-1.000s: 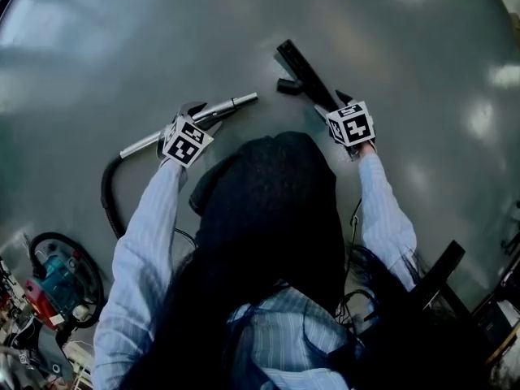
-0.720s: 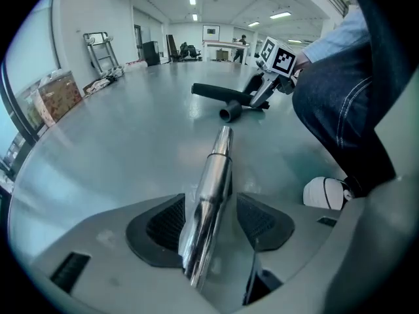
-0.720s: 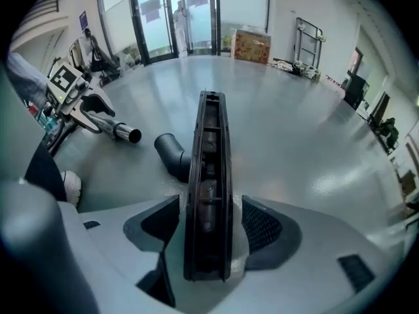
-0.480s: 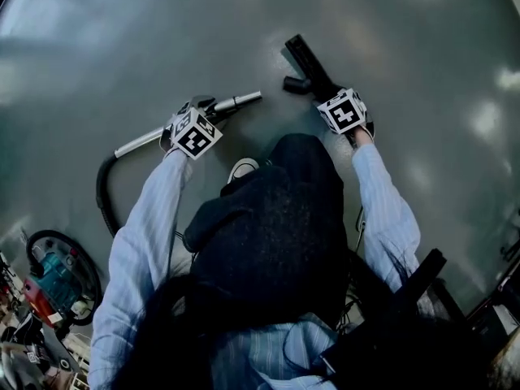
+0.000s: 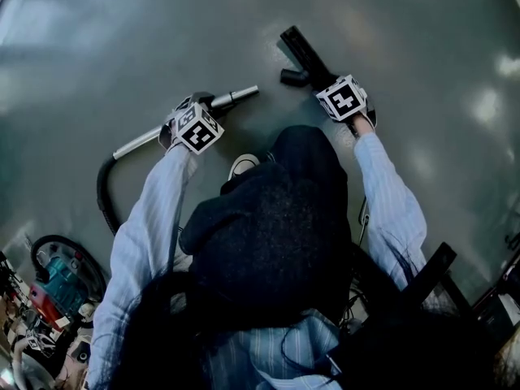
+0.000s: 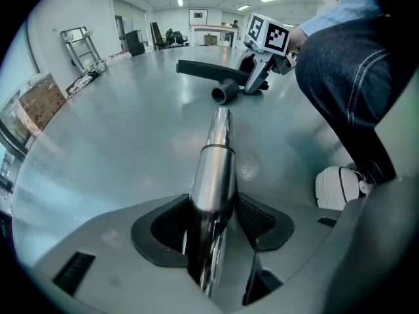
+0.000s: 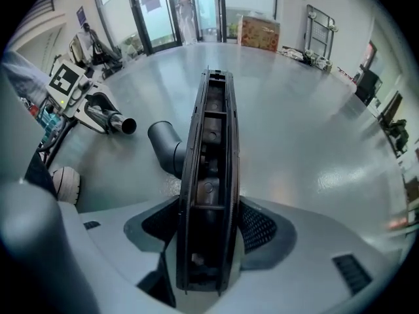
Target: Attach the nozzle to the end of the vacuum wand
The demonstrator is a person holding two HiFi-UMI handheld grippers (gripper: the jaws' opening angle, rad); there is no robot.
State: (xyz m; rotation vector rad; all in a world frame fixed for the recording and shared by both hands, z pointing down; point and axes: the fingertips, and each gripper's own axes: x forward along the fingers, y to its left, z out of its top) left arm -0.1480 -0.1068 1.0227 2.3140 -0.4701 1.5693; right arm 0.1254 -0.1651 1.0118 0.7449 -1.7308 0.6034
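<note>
Down by the wand's open tip, the left gripper (image 6: 213,222) is clamped on the shiny vacuum wand (image 6: 217,154), a bit back from that tip. The right gripper (image 7: 208,222) is pinching the black nozzle (image 7: 210,126) edge-on, off to the side of the tip and not touching it. The nozzle's round neck (image 7: 165,144) is near the tip but angled away. I'd swing the neck round to face the tip dead-on, then push straight in while the wand hand stays rigid.
</note>
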